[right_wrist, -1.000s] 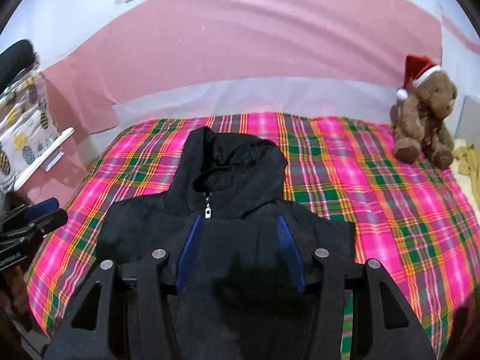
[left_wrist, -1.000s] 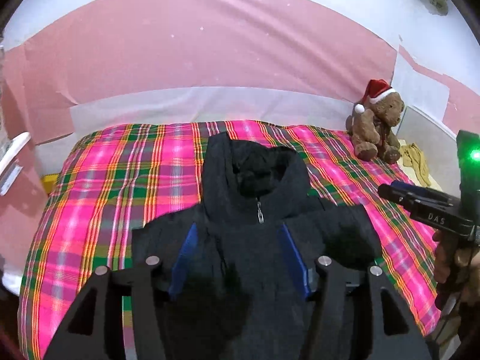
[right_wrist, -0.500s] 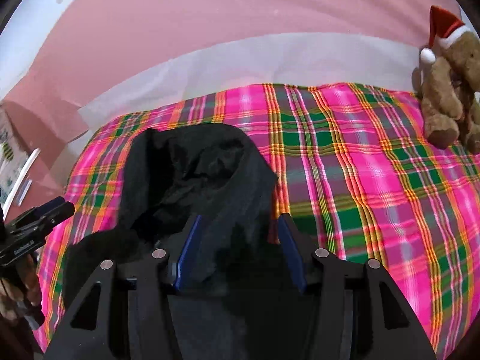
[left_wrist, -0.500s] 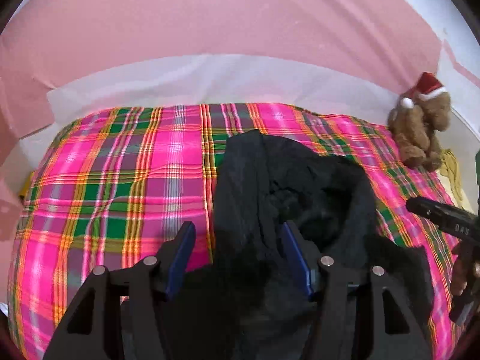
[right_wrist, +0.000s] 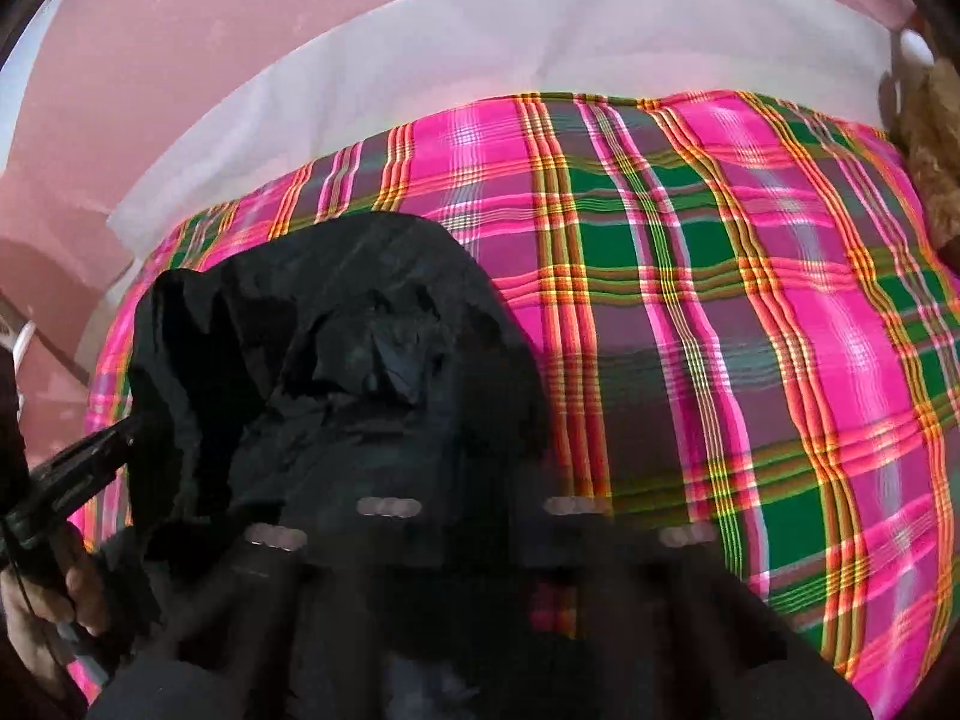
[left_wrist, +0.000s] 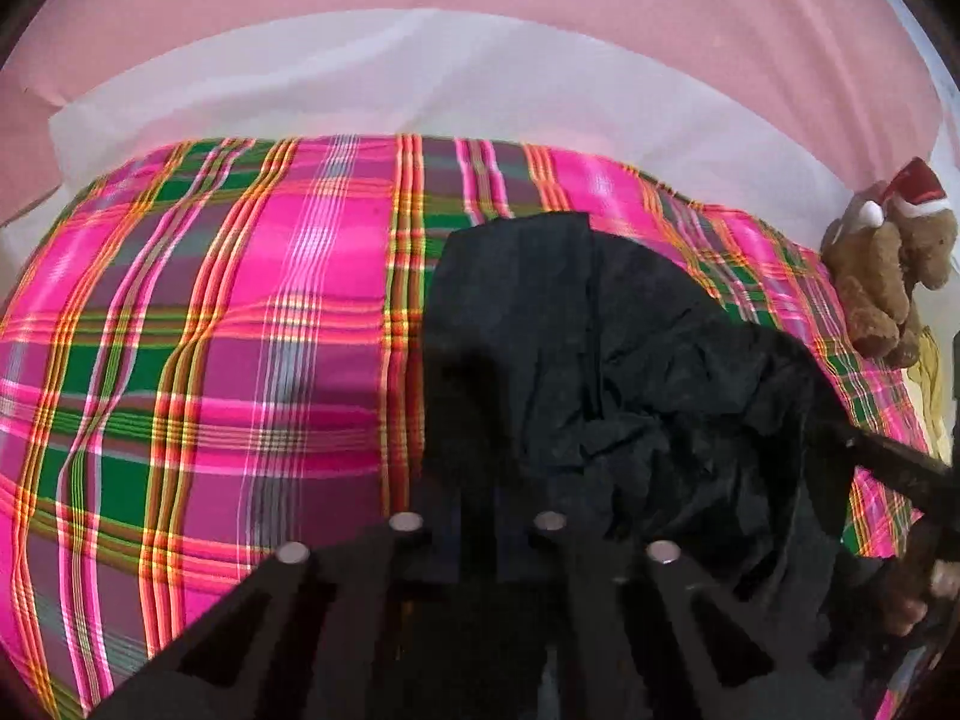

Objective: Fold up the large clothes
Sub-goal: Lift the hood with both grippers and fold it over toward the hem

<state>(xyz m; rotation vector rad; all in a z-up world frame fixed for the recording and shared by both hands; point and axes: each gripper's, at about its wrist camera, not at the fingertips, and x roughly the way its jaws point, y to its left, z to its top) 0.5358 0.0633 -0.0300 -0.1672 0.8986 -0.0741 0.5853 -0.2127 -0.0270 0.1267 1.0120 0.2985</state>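
A black hooded jacket (left_wrist: 630,396) lies on a bed with a pink and green plaid cover (left_wrist: 210,330); its hood points toward the far wall. In the left wrist view my left gripper (left_wrist: 480,498) is down on the hood's left side, jaws close together on the dark cloth. In the right wrist view the jacket's hood (right_wrist: 360,372) fills the lower left, and my right gripper (right_wrist: 474,516) is low on the hood's right side, jaws narrowed on the fabric, blurred. Each gripper shows at the edge of the other's view: the right one (left_wrist: 894,468), the left one (right_wrist: 72,480).
A brown teddy bear with a red Santa hat (left_wrist: 888,264) sits at the bed's far right corner. A white sheet and pink wall (left_wrist: 480,12) stand behind the bed. The plaid cover (right_wrist: 750,330) stretches away right of the jacket.
Both grippers moved forward and down from over the jacket's body to its hood. Their jaws went from wide open to nearly shut on the hood fabric.
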